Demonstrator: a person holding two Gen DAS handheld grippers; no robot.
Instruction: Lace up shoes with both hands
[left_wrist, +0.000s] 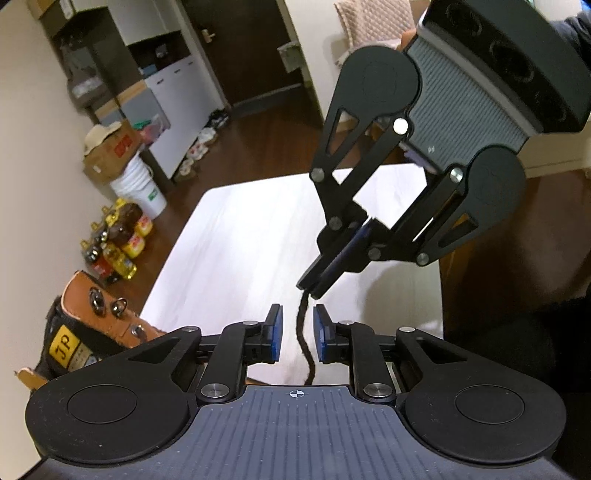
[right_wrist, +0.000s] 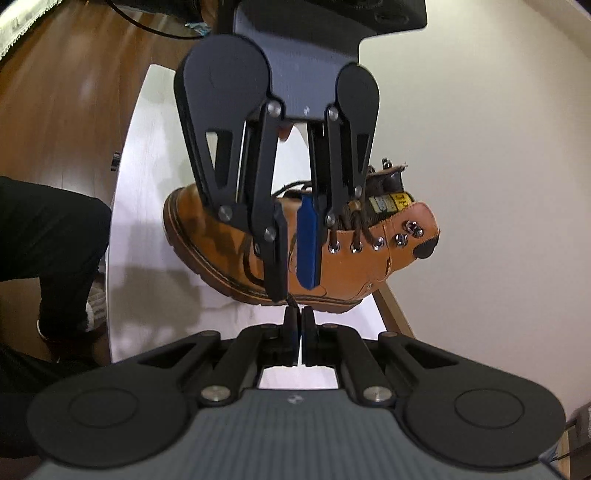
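I find my right tool closed on the end of the dark brown braided bootlace, pads pinched flat with the cord leaving between them. My left tool stands open, its blue pads either side of the same lace and clear of it. The lace hangs between the two tools and runs down out of sight beneath the left one.

I judge the cord light, limp and rough-textured; it should hold well in rubber pads but will sag and twist when slack. Best hold is close behind the tip, where it is stiffest for threading.

The tan leather lace-up work boot lies on the white table, beyond the tools. Its metal eyelets and upper hooks are rigid. The boot looks heavy enough to stay put under gentle pulls.
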